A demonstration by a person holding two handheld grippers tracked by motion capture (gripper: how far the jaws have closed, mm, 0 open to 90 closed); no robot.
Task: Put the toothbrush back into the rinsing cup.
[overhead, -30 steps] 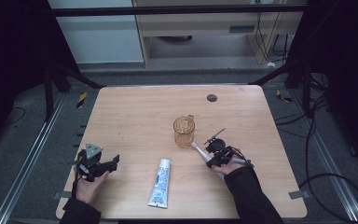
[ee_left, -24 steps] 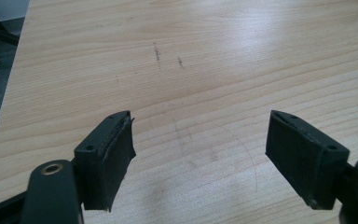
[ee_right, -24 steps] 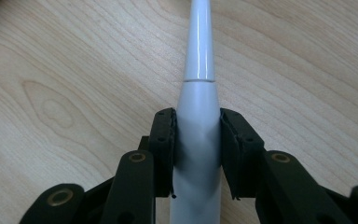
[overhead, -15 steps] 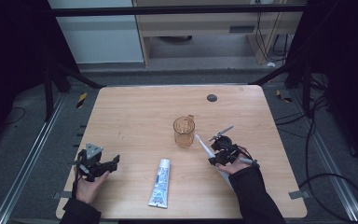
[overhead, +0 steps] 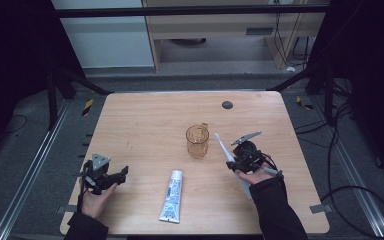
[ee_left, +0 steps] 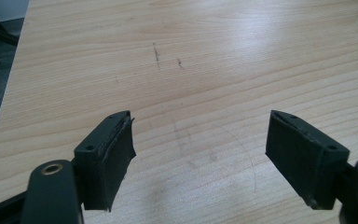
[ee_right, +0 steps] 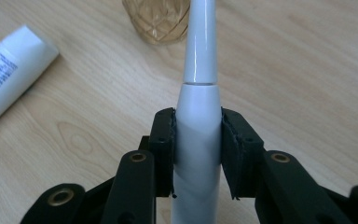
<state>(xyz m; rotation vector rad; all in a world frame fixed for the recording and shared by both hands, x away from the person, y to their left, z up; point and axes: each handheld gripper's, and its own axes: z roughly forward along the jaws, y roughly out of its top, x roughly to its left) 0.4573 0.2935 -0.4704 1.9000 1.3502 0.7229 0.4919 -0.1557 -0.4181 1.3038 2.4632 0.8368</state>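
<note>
Gripping white toothbrush (ee_right: 198, 116), toothpaste tube (ee_right: 4, 70) print unreadable

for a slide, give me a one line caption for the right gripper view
Right hand-held gripper shut on a white electric toothbrush, aimed at an amber glass cup.

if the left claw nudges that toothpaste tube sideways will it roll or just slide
Probably slide. The toothpaste tube lies flat on the table and seems to flatten toward its far-from-cap end, which should resist rolling. The round cap end might pivot, so it could swing rather than travel straight. It looks soft-walled, so the open left claw may dent it slightly.
</note>
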